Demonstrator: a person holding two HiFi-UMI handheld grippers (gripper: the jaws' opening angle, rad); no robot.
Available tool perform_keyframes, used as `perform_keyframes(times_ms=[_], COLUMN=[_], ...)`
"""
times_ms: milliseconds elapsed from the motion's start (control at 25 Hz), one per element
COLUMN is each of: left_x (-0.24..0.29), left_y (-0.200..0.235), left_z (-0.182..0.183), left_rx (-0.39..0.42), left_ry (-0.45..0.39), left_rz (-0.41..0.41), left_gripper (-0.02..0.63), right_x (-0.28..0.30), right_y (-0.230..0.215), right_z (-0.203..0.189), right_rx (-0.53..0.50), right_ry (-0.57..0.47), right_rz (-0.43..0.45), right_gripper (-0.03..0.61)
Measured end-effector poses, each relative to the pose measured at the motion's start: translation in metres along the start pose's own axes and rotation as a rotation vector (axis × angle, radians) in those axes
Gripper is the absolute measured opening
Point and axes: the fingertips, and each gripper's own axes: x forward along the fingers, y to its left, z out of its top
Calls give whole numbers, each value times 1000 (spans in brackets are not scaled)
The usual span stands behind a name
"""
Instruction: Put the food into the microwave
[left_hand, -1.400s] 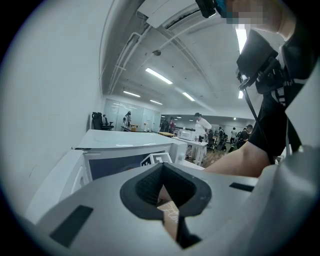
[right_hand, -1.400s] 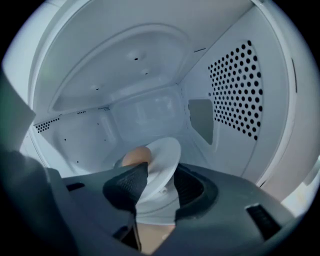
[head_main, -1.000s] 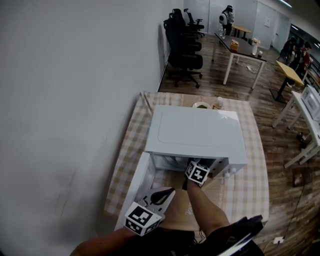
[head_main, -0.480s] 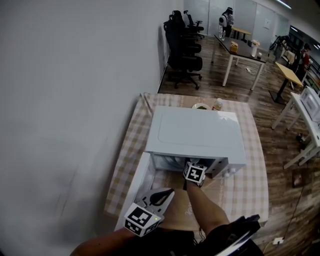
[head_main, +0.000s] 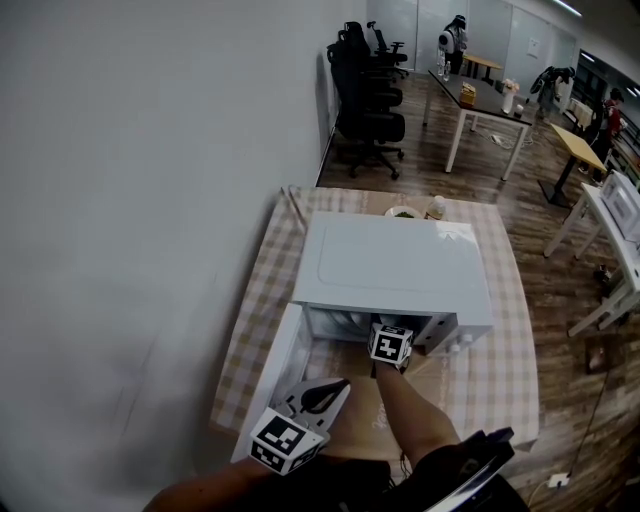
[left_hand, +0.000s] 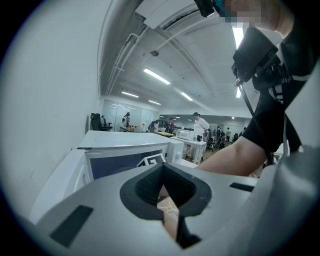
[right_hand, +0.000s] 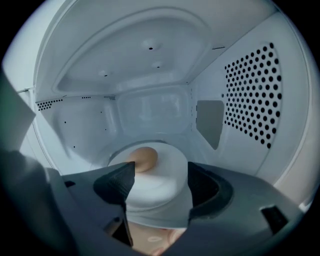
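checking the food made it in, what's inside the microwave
Inside the microwave, a white bowl holding tan rounded food sits between the jaws of the right gripper, which have just been opening. The bowl and jaws cover the floor beneath them.

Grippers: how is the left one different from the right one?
The right gripper reaches inside the microwave; the left gripper sits outside by its open door. The right gripper's jaws have just been opening and stand wide with the white bowl between them; the left gripper's jaws are shut on nothing. Both carry a marker cube.
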Motion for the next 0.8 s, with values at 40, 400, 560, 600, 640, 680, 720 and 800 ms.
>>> perform_keyframes(times_ms=[40, 400, 560, 600, 640, 680, 720, 800], left_x=[0, -1, -1, 0, -1, -1, -2, -3], left_y=[0, -3, -3, -3, -3, -3, -3, -3], left_z=[0, -2, -4, -4, -5, -4, -4, -4], left_rx=[1, -6, -15, -15, -14, -14, -14, -15], left_ry=[0, -3, -3, -3, -2, -3, -4, -6], left_rz=[0, 2, 2, 3, 4, 6, 8, 14], left_gripper=[8, 8, 8, 8, 8, 8, 8, 8], right_x=[1, -13, -9, -8, -6, -4, -3, -1], right_y=[1, 4, 11, 13, 16, 18, 21, 26], right_z=[0, -13, -15, -14, -13, -12, -11, -9], right_rx=[0, -39, -118, -126, -133, -141, -150, -162], right_ry=[0, 35, 39, 45, 52, 58, 62, 68], right_rz=[3, -7, 22, 28, 34, 40, 48, 64], right_gripper=[327, 325, 324, 324, 324, 324, 324, 324])
